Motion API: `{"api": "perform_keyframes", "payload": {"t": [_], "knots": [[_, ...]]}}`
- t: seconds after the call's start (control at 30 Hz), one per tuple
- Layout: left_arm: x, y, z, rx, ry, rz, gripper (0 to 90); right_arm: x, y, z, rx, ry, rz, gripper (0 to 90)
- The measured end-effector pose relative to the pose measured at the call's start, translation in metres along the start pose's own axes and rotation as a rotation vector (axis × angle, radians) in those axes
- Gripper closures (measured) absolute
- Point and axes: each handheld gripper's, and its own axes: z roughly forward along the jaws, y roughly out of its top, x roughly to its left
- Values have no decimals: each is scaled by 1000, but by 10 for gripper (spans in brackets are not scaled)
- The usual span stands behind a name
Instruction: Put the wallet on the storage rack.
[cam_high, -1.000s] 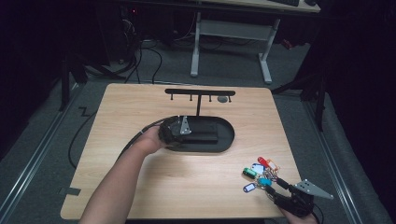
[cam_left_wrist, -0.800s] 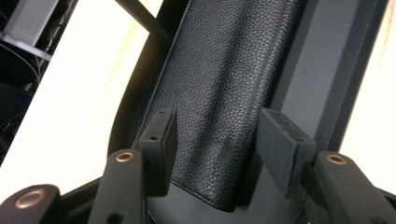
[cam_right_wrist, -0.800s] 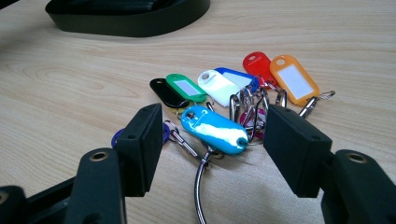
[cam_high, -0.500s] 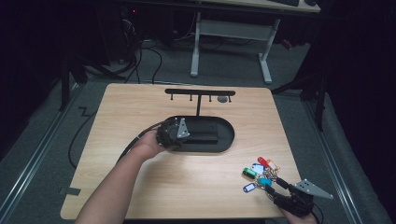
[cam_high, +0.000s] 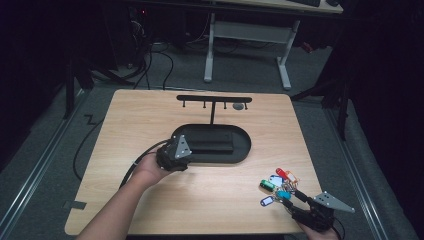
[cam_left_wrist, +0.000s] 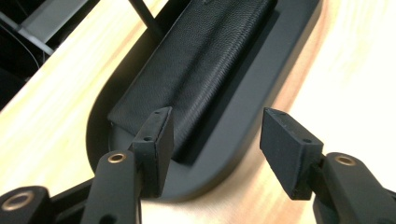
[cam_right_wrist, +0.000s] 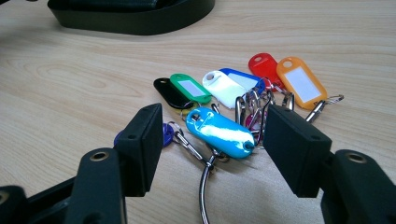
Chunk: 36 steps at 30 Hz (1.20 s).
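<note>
A black oval base (cam_high: 242, 150) lies mid-table, with a black textured pad (cam_left_wrist: 201, 65) in it and a T-shaped hanger bar (cam_high: 214, 99) on a post behind. My left gripper (cam_high: 183, 156) hovers at the base's left end. In the left gripper view it (cam_left_wrist: 215, 126) is open; its jaws have just been opening, and nothing is gripped between them above the base's rim (cam_left_wrist: 243, 154). A bunch of coloured key tags (cam_high: 276, 184) lies near the front right. My right gripper (cam_right_wrist: 212, 126) stands open around the light-blue tag (cam_right_wrist: 219, 133), pads not touching it.
The wooden table (cam_high: 150, 120) has bare room to the left and front. A small grey round piece (cam_high: 239, 106) hangs at the bar's right end. The left gripper's cable (cam_high: 135, 162) trails along the forearm. Desk legs (cam_high: 209, 50) stand on the floor beyond.
My left gripper has drawn back from over the base's middle to its left end, toward the person. Right gripper and key tags have not moved.
</note>
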Motion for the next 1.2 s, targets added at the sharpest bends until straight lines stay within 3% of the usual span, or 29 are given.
{"api": "perform_keyframes", "payload": {"t": [0.33, 0.5, 0.57, 0.6, 0.67, 0.77, 0.9, 0.97, 1.2], "knots": [[-17, -47, -35, -75, 13, -195, 461, 0, -1, 1, 6, 1, -4, 387], [-27, -68, -63, -114, -22, -286, 450, -1, -1, 1, 8, -5, 1, 387], [-32, -80, -75, -136, -45, -353, 468, -2, -1, 0, 4, -6, 4, 388], [-35, -86, -80, -124, -51, -382, 458, -2, -1, 0, 3, -6, 8, 388], [-40, -96, -86, -126, -38, -415, 428, -2, -1, -1, 3, -8, 13, 388], [-46, -111, -89, -109, -10, -437, 395, -3, -1, -4, 0, -7, 4, 390], [-48, -114, -88, -64, 22, -371, 357, -6, 3, -11, -10, -38, 1, 420], [-46, -115, -87, -58, 22, -366, 334, -7, 4, -13, -9, -47, 12, 427], [-36, -123, -90, -95, 10, -436, 277, 3, 8, -10, 60, -84, -13, 445]]}}
